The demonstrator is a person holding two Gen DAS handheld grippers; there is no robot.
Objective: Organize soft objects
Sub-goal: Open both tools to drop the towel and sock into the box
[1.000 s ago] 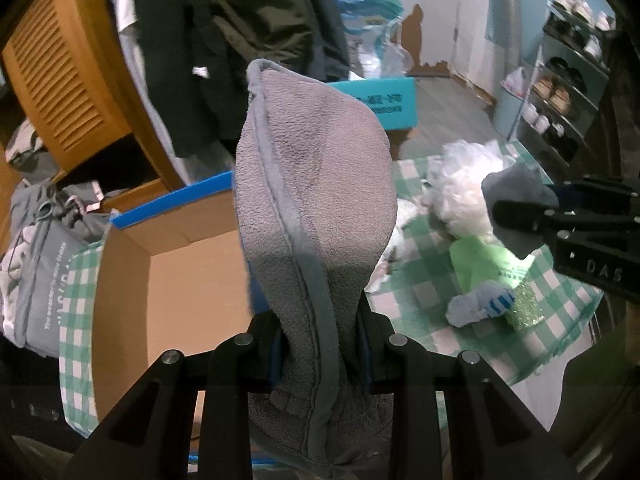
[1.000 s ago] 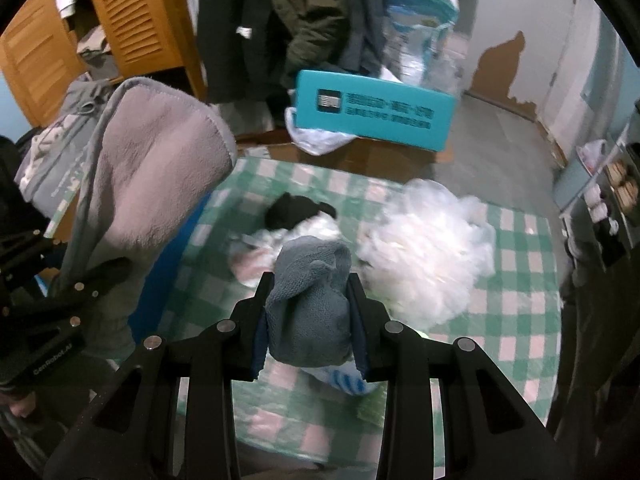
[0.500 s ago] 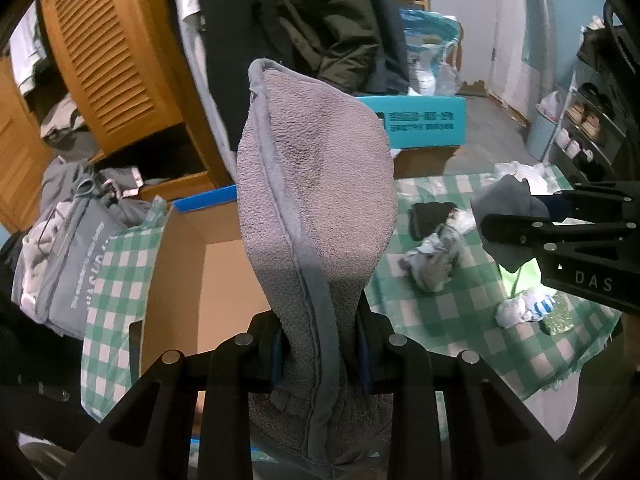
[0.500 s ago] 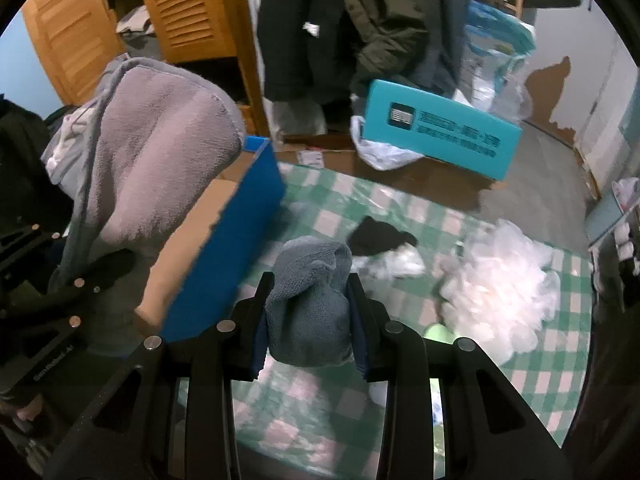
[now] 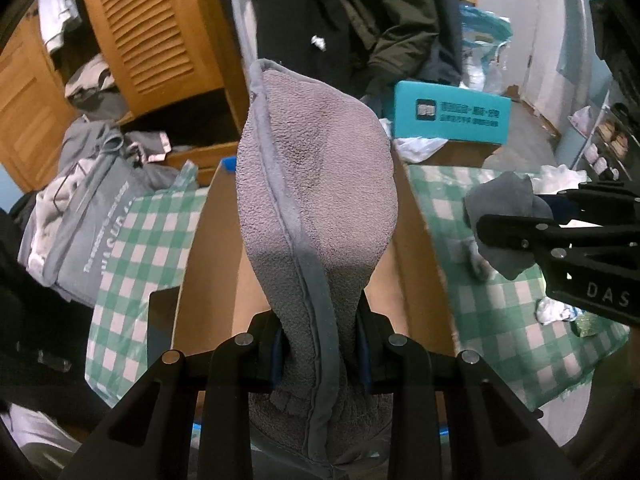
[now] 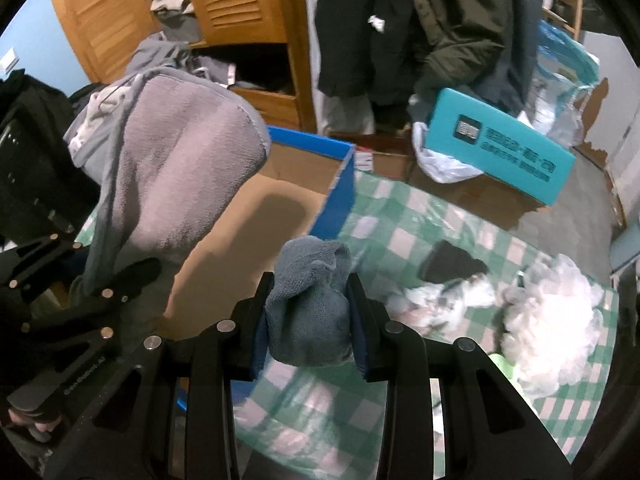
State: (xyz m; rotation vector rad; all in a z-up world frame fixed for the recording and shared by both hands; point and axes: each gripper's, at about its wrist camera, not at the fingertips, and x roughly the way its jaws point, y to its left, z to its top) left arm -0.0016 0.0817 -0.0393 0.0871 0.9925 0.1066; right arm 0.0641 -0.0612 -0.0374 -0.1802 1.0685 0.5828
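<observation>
Carrying both pieces toward the cardboard box [image 5: 224,264] — left gripper [image 5: 320,344] clamped on the grey fleece cloth [image 5: 316,200] above its opening, right gripper [image 6: 308,320] clamped on a blue-grey sock [image 6: 310,300] over the checked counter [image 6: 460,220]. Next, I judge: release inside the box.

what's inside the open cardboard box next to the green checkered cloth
The cardboard box shows only bare brown floor and walls where visible. The gray fleece towel, clamped in the left gripper, hangs in front and hides much of the interior, so something could lie behind it.
</observation>
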